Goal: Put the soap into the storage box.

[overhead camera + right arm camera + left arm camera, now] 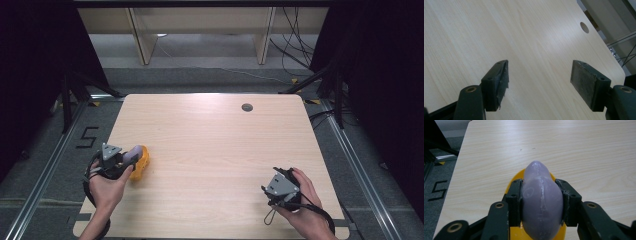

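Nearest the person, the right gripper [282, 192] hovers over the bare near-right part of the wooden table [215, 150]; in the right gripper view its jaws stand spread wide with nothing between them, and the pad of one looks frayed. At the near-left edge, the left gripper [541, 202] pinches a rounded lilac bar [541, 200], likely soap, across its broad middle, both pads pressed flat against its flanks. The bar sits over a yellow dish [517, 235], whose rim shows under and beyond it; whether the bar rests in the dish or is lifted clear of it cannot be told. The bar appears light, rigid and smooth, with whitish scuffing along its ridge; its curved sides probably make it prone to slipping, so a hold at the widest point seems soundest. Farther off, a grommet hole [247, 107] marks the table's far side.
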Available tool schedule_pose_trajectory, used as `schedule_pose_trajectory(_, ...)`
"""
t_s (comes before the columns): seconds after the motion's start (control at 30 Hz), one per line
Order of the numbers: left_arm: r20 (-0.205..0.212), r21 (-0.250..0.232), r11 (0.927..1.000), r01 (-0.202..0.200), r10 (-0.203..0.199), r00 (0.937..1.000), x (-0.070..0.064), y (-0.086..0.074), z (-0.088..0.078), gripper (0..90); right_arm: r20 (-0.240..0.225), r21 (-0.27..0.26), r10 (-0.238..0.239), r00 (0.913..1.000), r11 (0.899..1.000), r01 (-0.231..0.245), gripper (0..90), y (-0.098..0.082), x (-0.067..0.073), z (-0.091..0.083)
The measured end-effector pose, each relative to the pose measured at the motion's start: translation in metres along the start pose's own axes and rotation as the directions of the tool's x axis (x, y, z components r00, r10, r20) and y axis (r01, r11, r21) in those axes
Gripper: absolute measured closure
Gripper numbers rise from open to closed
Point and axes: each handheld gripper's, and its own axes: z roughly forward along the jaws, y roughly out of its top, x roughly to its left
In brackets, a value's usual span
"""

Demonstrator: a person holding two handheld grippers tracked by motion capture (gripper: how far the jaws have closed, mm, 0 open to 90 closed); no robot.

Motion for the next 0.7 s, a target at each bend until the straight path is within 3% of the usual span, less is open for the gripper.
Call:
schedule_pose_trajectory(0.4,-0.014,0.012,0.9999,-0.013,0.013,0.9998,-0.001,-0.005,0.008,58.7,-0.005,0.002,-0.001,1.0,1.0,0.001,31.6,0.0,0.0,0.0)
schedule_pose_trajectory(0.7,0.003,0.023,0.9994,-0.026,0.026,0.9997,-0.002,-0.007,0.012,58.3,-0.005,0.001,0.001,1.0,1.0,-0.001,31.6,0.0,0.001,-0.001)
